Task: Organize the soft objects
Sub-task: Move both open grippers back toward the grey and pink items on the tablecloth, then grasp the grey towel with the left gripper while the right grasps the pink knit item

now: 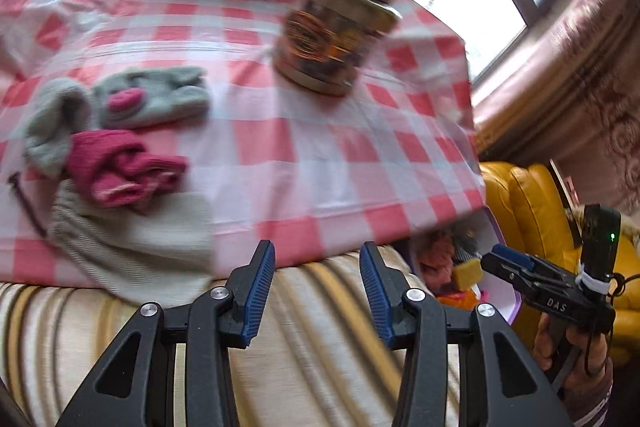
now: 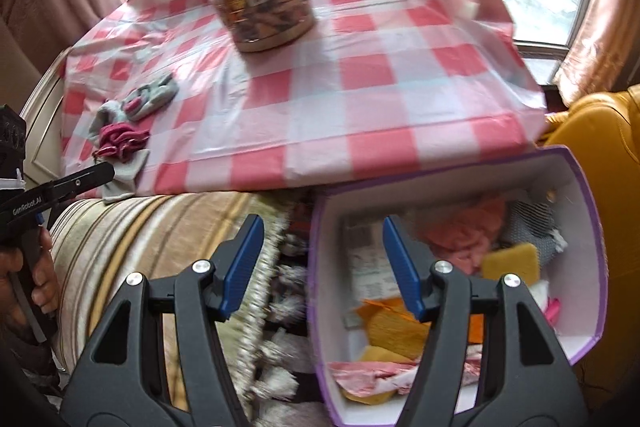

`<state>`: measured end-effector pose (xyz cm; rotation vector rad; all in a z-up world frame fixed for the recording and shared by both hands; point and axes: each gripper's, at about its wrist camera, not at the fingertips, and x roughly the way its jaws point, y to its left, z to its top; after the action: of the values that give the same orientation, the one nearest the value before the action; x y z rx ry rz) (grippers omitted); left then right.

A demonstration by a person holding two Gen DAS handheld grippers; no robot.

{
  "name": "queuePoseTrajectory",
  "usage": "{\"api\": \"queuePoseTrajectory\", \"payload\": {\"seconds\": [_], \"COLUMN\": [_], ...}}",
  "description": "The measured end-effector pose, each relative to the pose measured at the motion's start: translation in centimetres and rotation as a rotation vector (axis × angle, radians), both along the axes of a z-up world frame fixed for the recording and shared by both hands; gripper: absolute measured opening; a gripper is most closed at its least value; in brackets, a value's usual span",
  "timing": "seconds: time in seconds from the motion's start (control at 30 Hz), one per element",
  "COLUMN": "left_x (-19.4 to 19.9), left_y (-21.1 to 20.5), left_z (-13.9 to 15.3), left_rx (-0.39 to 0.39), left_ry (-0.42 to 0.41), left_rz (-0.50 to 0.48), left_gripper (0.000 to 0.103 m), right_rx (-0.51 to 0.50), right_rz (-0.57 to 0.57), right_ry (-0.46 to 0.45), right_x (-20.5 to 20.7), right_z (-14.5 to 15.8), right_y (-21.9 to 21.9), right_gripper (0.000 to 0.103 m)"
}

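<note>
My left gripper [image 1: 317,291] stands with its blue pads parted and nothing between them; under it is a striped cushion [image 1: 320,327], beige with brown bands. My right gripper [image 2: 323,267] is likewise parted and empty, its left pad over the fringed edge of that cushion, its right pad over the purple-rimmed box [image 2: 588,211].

The box sits just right of the cushion, below the near edge of the checked tablecloth [image 2: 360,107]. Inside it lie soft things in a jumble: a yellow sponge [image 2: 510,261], a pink cloth [image 2: 460,235], orange and yellow pieces nearer me, and something grey at the far right corner.

Beyond the cushion the red-and-white cloth covers a table, sloping away from me. At its near left edge, well left of the box and ahead-left of my left pads, lies a small heap: a beige pouch [image 1: 132,243] hanging over the edge, a magenta knitted piece [image 1: 120,171] on top of it, and grey socks [image 1: 152,99] with a pink patch just behind. None of it touches either gripper.

Farther back on the cloth stands a gold-lidded jar [image 1: 332,39], blurred.

Behind the table are bright windows with brownish curtains; a yellow leather seat [image 2: 592,131] is right of the box.
</note>
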<state>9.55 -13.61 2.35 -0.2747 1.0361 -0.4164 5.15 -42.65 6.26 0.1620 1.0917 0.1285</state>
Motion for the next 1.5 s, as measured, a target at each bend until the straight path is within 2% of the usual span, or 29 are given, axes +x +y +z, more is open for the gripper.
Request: {"api": "queuePoseTrajectory", "payload": {"seconds": [0.43, 0.9, 1.3, 1.5], "left_x": [0.5, 0.7, 1.2, 1.5], "left_y": [8.3, 12.6, 17.0, 18.6], "left_z": [-1.1, -1.3, -1.5, -1.7], "left_rx": [-0.012, -0.018, -0.019, -0.022], "left_ry": [0.026, 0.021, 0.02, 0.022], "left_rz": [0.181, 0.266, 0.356, 0.397], "left_gripper": [0.046, 0.046, 0.046, 0.046], "right_rx": [-0.004, -0.093, -0.089, -0.051], "right_rz": [0.149, 0.252, 0.334, 0.394], "right_ry": [-0.014, -0.028, -0.037, -0.043], "right_x": [3.4, 5.5, 7.7, 9.2], "right_z": [0.2, 0.0, -0.4, -0.6], "right_y": [8.1, 14.8, 19.7, 22.9], "right_gripper": [0.069, 0.079, 0.081, 0.081]}}
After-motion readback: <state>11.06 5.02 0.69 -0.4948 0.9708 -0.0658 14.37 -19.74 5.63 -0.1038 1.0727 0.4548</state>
